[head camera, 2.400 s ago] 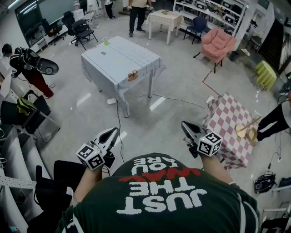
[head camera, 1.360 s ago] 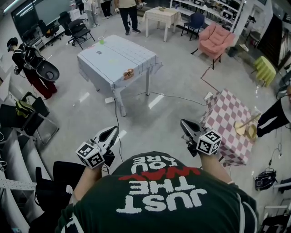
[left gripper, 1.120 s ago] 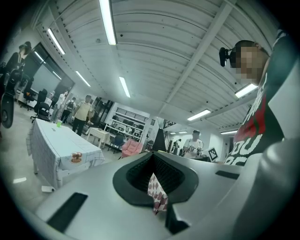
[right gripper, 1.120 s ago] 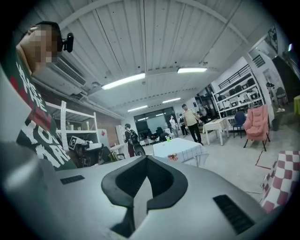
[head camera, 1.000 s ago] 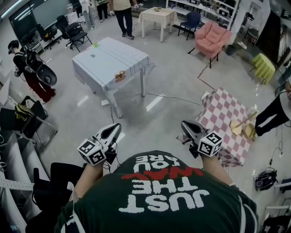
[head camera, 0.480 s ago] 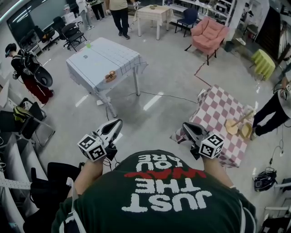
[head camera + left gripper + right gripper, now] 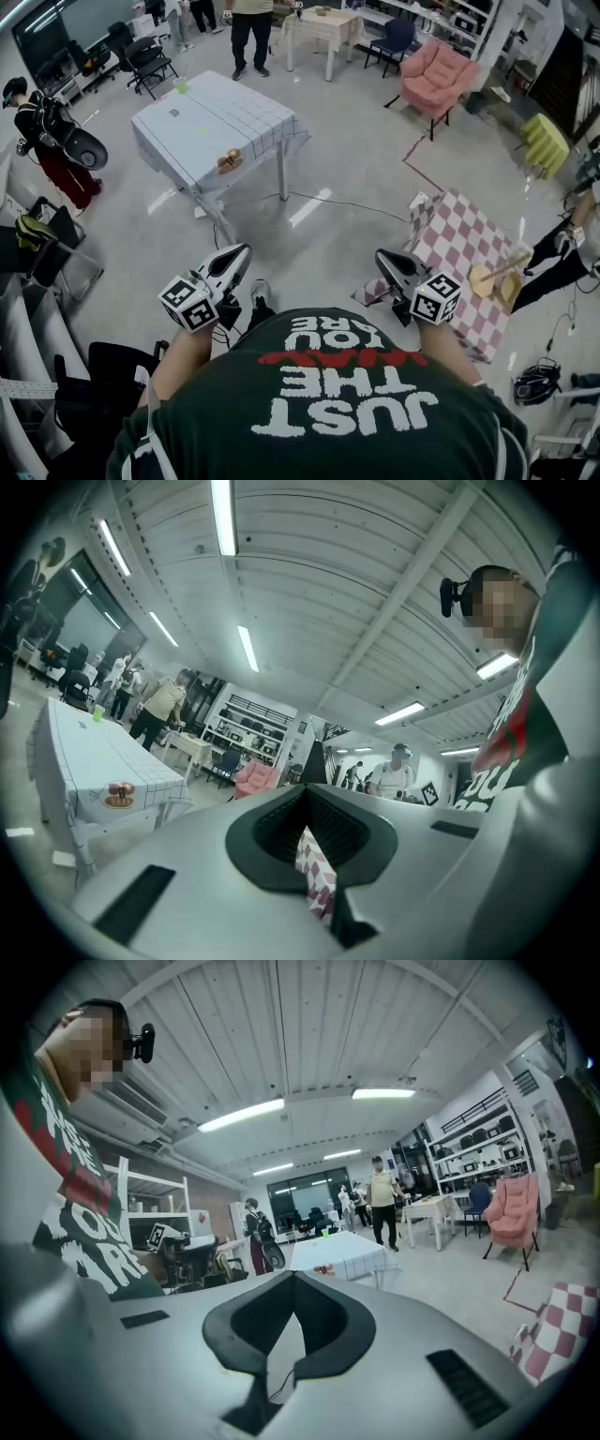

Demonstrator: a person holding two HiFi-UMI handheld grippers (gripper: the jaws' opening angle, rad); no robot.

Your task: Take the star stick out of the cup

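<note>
No star stick or cup can be made out for certain. On the pink-checked table (image 7: 457, 246) at the right lies a tan object (image 7: 487, 275) with a thin stick slanting out of it. I hold both grippers close to my chest, above the floor. My left gripper (image 7: 240, 253) is shut and holds nothing; in its own view (image 7: 305, 789) the jaws meet at the tip. My right gripper (image 7: 381, 256) is also shut and bare, seen again in the right gripper view (image 7: 293, 1275). It hangs a little left of the checked table's near corner.
A white gridded table (image 7: 211, 117) stands ahead with a small brown item (image 7: 228, 161) and a green cup (image 7: 180, 86). A cable (image 7: 337, 202) crosses the floor. There is a pink armchair (image 7: 434, 75) at the back, people around the room, and black chairs (image 7: 56, 272) at the left.
The head view has drifted forward and right: the white table slid left and the checked table came closer. Both grippers stayed shut at my chest.
</note>
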